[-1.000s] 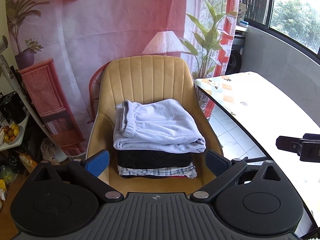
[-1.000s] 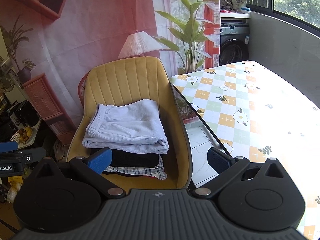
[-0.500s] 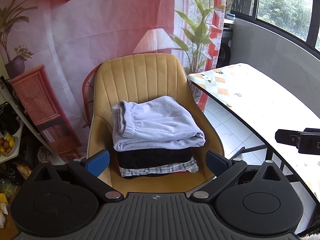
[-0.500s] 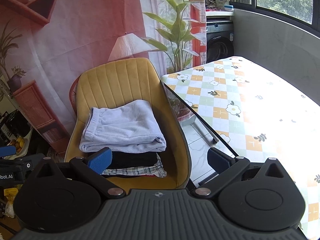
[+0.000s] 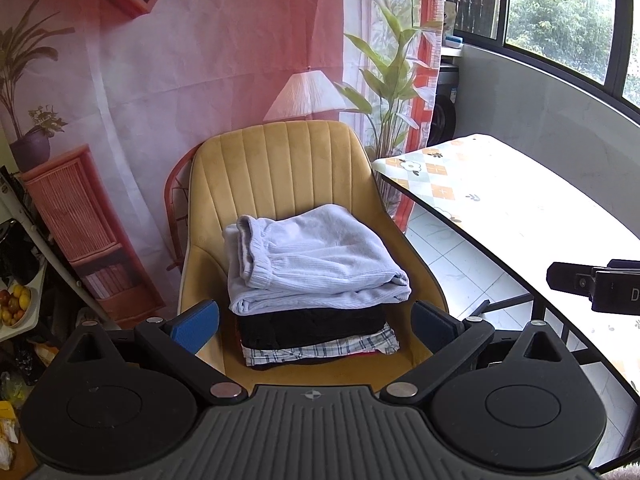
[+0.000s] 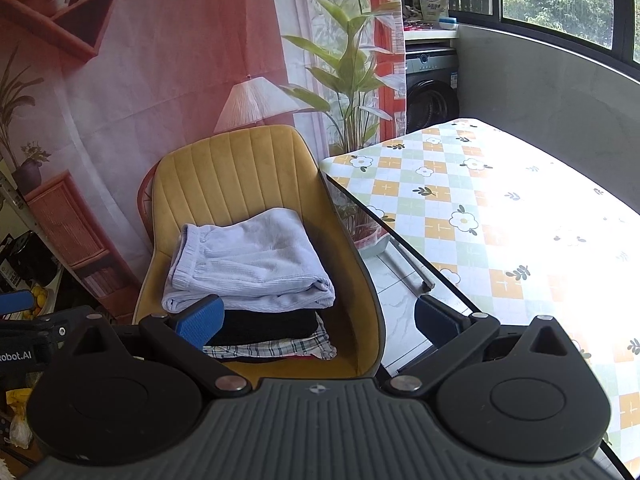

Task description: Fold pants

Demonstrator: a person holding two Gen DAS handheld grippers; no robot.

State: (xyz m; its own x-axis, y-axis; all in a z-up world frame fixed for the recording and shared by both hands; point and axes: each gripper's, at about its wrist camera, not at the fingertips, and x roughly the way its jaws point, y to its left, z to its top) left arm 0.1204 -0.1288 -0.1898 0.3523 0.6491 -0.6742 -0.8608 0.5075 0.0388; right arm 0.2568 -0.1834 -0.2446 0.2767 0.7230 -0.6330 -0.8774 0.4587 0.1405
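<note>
— Where are the pants, taking the yellow chair (image 5: 280, 168) as the mark?

— On its seat. The pale blue pants (image 5: 312, 260) lie folded on top of a stack: a black garment (image 5: 312, 324) under them, a plaid one (image 5: 320, 350) below that. Everything sits well inside the seat, nothing hanging over the front edge.

— And the tongs?

— Both stand spread wide and hold nothing. The left gripper (image 5: 316, 322) hangs in front of the chair, almost square to the stack, so the pile shows between its two fingers. The right gripper (image 6: 318, 320) is off toward the table (image 6: 500, 216) side of the chair; from there the pants (image 6: 248, 260) lie ahead and to its left, level with its left finger only.

— So which one is nearer?

— By my reading, the left one is better lined up. Depth is hard to judge through these lenses, so I would not swear it is closer.

— Long axis of the bundle?

— It runs across the seat, from the side away from the table to the table side. The elastic waistband sits at the end away from the table, a rounded fold at the table end. A reach straight in from the chair's front meets the long folded edge.
</note>
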